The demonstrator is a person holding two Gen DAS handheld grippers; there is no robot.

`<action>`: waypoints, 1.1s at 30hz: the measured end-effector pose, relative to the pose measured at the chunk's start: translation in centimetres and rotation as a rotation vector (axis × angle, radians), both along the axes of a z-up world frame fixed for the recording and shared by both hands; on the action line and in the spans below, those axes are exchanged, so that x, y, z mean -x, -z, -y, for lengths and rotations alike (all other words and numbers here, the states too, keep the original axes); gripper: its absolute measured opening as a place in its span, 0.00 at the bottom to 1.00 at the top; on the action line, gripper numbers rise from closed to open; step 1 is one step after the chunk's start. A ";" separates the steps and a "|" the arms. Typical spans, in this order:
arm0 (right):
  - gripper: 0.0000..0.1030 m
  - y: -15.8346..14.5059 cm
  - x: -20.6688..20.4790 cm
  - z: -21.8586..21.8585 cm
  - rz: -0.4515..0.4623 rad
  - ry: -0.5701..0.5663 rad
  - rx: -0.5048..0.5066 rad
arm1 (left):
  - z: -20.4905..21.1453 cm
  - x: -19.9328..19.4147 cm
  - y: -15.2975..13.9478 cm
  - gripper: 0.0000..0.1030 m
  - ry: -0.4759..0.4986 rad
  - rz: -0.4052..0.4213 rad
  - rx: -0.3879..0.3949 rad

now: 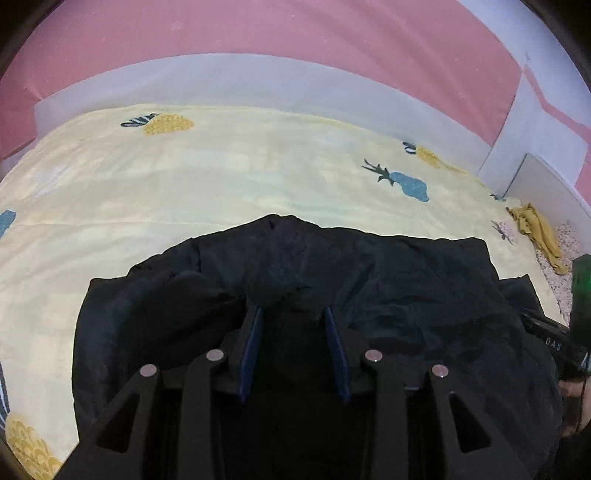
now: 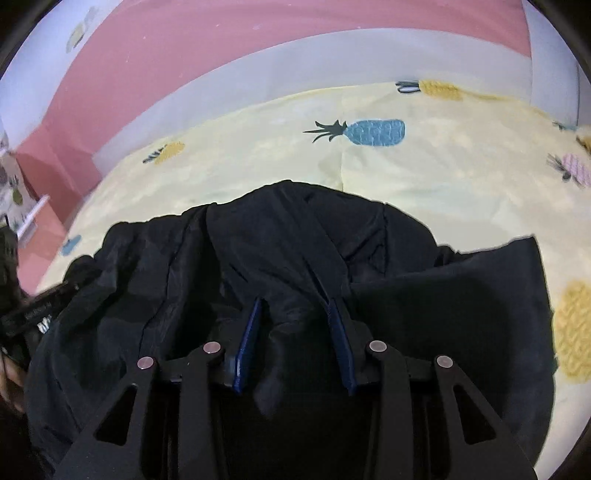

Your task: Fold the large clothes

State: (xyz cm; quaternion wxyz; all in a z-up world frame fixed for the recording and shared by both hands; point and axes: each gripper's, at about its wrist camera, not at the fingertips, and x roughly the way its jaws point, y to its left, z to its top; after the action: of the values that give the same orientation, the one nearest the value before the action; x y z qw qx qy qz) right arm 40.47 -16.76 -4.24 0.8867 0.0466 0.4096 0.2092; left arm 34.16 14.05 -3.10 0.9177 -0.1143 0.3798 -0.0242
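A large black garment [image 1: 388, 295] lies bunched on a yellow pineapple-print bed sheet [image 1: 221, 173]. My left gripper [image 1: 293, 312] is open, its blue-padded fingers [image 1: 251, 347] standing apart over the black cloth, with a fold of cloth between them. In the right wrist view the same garment [image 2: 258, 251] fills the lower half over the sheet [image 2: 424, 177]. My right gripper [image 2: 295, 306] is open too, its fingers [image 2: 340, 343] apart with a ridge of black cloth running up along the right one. Whether either touches the cloth I cannot tell.
A white bed frame [image 1: 221, 79] and pink wall [image 1: 258, 29] lie behind. A mustard cloth [image 1: 539, 232] sits at the bed's right edge. The other gripper's body [image 1: 561, 343] shows at the right; in the right wrist view the other gripper's body [image 2: 29, 314] shows at the left.
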 end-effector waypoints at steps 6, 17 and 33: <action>0.37 -4.1 4.0 -0.1 0.095 0.005 0.027 | -0.7 3.6 -2.9 0.36 0.002 0.051 0.041; 0.37 -0.7 15.4 -2.8 0.032 -0.171 0.033 | 4.4 13.2 0.5 0.36 0.170 -0.030 0.067; 0.38 -4.1 22.7 -0.2 0.073 -0.123 0.002 | 6.4 21.8 -3.0 0.36 0.099 0.014 0.008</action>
State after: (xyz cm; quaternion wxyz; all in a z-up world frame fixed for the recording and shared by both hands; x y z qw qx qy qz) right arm 17.73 -16.56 -0.14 0.8865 0.0126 0.3794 0.2644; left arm 12.36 7.70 -0.06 0.9175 -0.0991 0.3785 -0.0717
